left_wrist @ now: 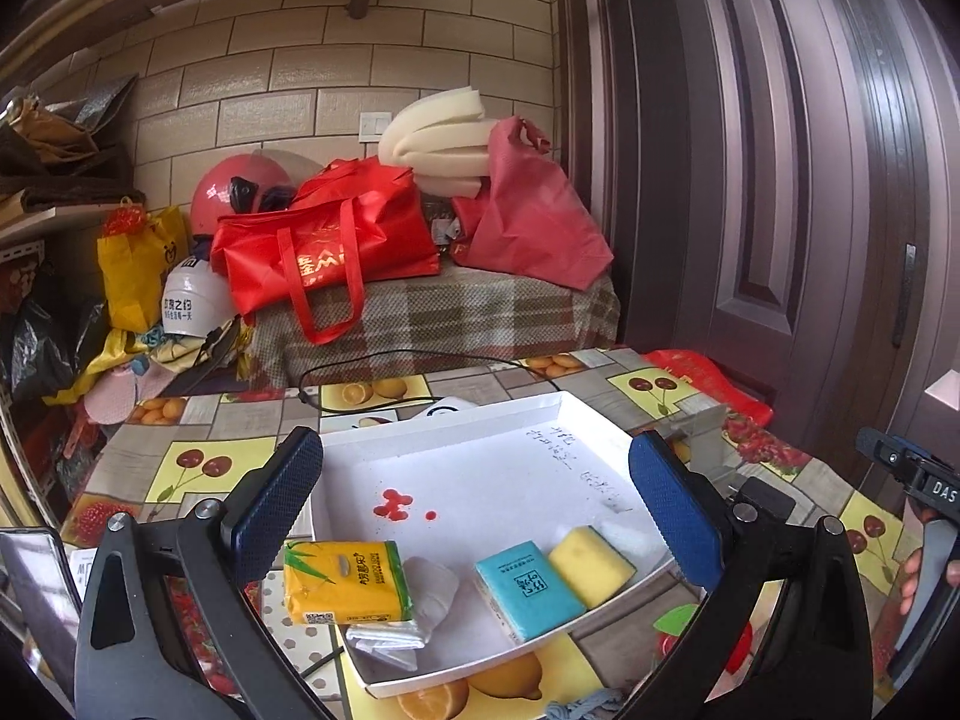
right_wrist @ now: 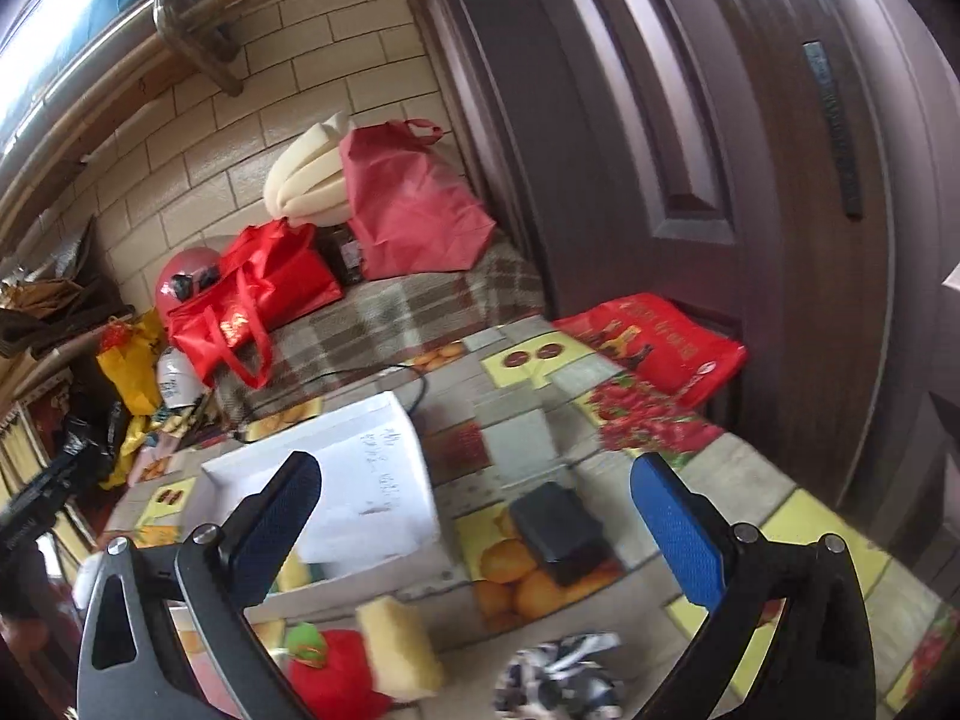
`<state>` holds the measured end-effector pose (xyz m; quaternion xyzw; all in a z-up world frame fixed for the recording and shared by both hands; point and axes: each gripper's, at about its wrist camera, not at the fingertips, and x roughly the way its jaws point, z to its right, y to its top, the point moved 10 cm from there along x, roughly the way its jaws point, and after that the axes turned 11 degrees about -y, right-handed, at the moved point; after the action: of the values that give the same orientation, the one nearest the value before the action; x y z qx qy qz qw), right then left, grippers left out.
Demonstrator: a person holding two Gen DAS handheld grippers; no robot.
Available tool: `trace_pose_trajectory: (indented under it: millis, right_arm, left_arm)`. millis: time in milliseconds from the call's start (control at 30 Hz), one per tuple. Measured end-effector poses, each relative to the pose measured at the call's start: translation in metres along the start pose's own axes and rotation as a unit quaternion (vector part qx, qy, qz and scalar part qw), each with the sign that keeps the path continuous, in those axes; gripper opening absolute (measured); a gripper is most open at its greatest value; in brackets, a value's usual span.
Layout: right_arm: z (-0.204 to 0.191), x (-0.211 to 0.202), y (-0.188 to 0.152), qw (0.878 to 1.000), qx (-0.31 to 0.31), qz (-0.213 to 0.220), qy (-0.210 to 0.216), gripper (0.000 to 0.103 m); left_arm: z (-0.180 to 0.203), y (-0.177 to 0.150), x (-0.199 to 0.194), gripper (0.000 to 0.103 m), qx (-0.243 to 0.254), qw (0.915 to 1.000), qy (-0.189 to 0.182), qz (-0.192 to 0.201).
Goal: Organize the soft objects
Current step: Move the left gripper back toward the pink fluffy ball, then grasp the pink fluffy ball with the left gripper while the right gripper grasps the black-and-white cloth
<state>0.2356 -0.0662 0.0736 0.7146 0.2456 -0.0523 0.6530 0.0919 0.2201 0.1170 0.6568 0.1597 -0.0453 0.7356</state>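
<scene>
A white shallow box [left_wrist: 480, 420] lies on the fruit-patterned table. In it are a yellow tissue pack [left_wrist: 345, 582], crumpled white tissue [left_wrist: 429, 591], a teal tissue pack [left_wrist: 528, 588] and a yellow sponge [left_wrist: 591, 564]. My left gripper [left_wrist: 474, 516] is open and empty above the box. My right gripper [right_wrist: 474, 528] is open and empty over the table beside the box [right_wrist: 372, 498]. Below it lie another yellow sponge [right_wrist: 399, 648], a red plush fruit with a green top [right_wrist: 336, 678] and a black-and-white cloth [right_wrist: 558, 684].
A black block [right_wrist: 561, 531] sits on the table right of the box. A black cable [left_wrist: 384, 360] runs behind the box. A red bag [right_wrist: 654, 342] lies at the far table edge by the dark door. Bags and helmets pile on a plaid seat [left_wrist: 432, 312].
</scene>
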Motion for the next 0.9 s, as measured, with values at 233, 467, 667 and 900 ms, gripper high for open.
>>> trace_pose_trajectory:
  millis: [233, 467, 667, 900]
  right_arm:
    - [0.022, 0.024, -0.062, 0.991, -0.050, -0.121, -0.005, 0.103]
    - [-0.003, 0.030, -0.100, 0.973, -0.168, -0.154, -0.023, 0.103]
    - [-0.003, 0.036, -0.112, 0.967, -0.178, -0.179, -0.019, 0.078]
    - [-0.003, 0.034, -0.112, 0.969, -0.174, -0.176, -0.015, 0.074]
  left_arm:
    - [0.043, -0.067, 0.007, 0.103, -0.010, 0.9942, -0.074, -0.078]
    - [0.087, -0.125, 0.004, 0.103, 0.030, 0.9828, -0.109, -0.146]
    - [0.108, -0.152, 0.015, 0.103, 0.082, 0.9733, -0.104, -0.188]
    - [0.106, -0.145, 0.016, 0.102, 0.066, 0.9781, -0.102, -0.169]
